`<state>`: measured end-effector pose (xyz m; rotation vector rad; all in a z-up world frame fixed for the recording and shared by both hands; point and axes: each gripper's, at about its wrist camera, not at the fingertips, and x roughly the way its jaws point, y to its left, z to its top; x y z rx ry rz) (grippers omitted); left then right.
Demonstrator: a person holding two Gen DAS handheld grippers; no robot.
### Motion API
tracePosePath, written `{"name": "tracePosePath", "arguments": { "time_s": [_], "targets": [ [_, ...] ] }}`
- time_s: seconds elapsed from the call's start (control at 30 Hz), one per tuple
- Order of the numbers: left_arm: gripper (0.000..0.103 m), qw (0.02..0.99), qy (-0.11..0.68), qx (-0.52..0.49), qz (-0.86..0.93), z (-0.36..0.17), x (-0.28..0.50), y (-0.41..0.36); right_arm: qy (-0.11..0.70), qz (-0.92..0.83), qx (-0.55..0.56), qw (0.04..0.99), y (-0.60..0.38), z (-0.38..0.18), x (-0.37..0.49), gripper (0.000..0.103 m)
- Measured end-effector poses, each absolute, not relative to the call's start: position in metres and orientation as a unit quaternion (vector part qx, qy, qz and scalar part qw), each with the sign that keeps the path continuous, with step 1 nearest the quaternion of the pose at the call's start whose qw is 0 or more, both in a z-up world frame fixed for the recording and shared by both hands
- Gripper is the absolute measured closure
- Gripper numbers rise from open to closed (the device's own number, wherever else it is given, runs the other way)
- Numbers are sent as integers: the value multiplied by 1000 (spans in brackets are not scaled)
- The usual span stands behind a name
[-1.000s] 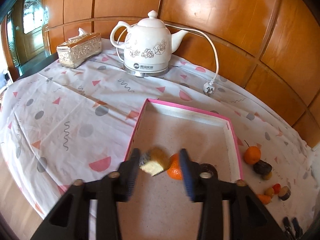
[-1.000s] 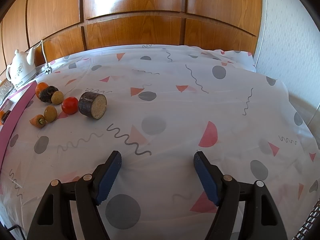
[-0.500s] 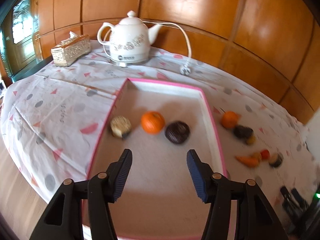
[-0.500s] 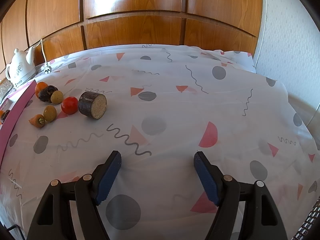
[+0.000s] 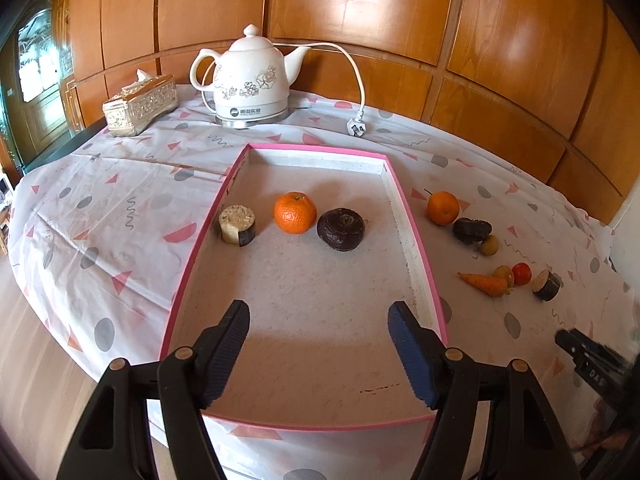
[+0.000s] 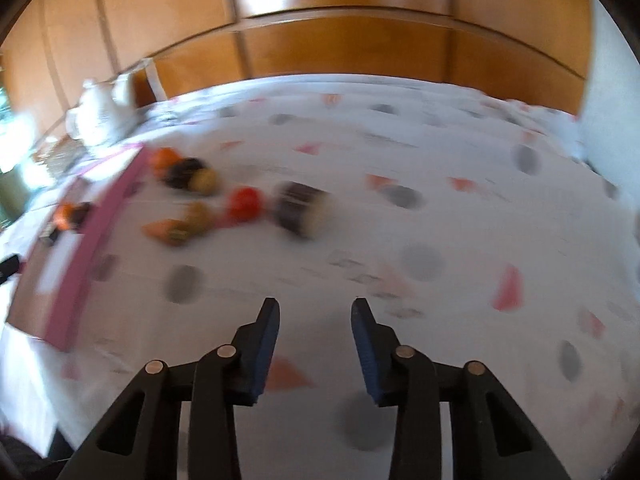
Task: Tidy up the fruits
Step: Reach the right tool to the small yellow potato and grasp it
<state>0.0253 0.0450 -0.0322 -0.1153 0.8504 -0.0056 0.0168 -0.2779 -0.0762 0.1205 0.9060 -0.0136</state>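
A pink-rimmed tray [image 5: 416,236] holds a cut pale cylinder piece [image 5: 237,224], an orange [image 5: 295,212] and a dark round fruit [image 5: 341,229]. My left gripper [image 5: 318,320] is open and empty above the tray's near end. Right of the tray lie another orange [image 5: 442,208], a dark fruit [image 5: 471,230], a small yellow fruit [image 5: 489,246], a carrot [image 5: 482,283], a tomato [image 5: 521,273] and a dark cut cylinder [image 5: 546,285]. My right gripper [image 6: 314,312] is open and empty over the cloth, short of the blurred tomato [image 6: 245,203] and cylinder [image 6: 300,209].
A white electric kettle [image 5: 251,82] with cord and plug [image 5: 356,129] and a gold tissue box [image 5: 140,104] stand behind the tray. Wood panelling backs the table. The patterned tablecloth [image 6: 440,200] stretches to the right. The right gripper's tip [image 5: 580,356] shows at lower right.
My left gripper let go of the cut cylinder piece in the tray and drew back, open. My right gripper has just started moving toward the loose fruits, its jaws narrower; its view is blurred.
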Motion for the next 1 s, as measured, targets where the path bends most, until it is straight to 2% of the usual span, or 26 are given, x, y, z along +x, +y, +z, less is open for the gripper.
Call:
{"name": "tracePosePath", "arguments": {
  "time_s": [0.37, 0.63, 0.67, 0.7, 1.0],
  "targets": [
    [27, 915, 398, -69, 2, -27, 15, 55, 489, 86, 186, 848, -231, -73, 100, 67],
    [24, 914, 396, -89, 26, -29, 12, 72, 509, 39, 184, 840, -224, -90, 129, 67],
    [24, 914, 395, -93, 29, -29, 12, 75, 507, 39, 178, 843, -223, -90, 129, 74],
    [24, 913, 395, -96, 33, -29, 12, 78, 506, 39, 169, 845, -222, -90, 129, 75],
    [23, 909, 397, -115, 54, -31, 9, 89, 494, 45, 174, 851, -226, -87, 127, 75]
  ]
}}
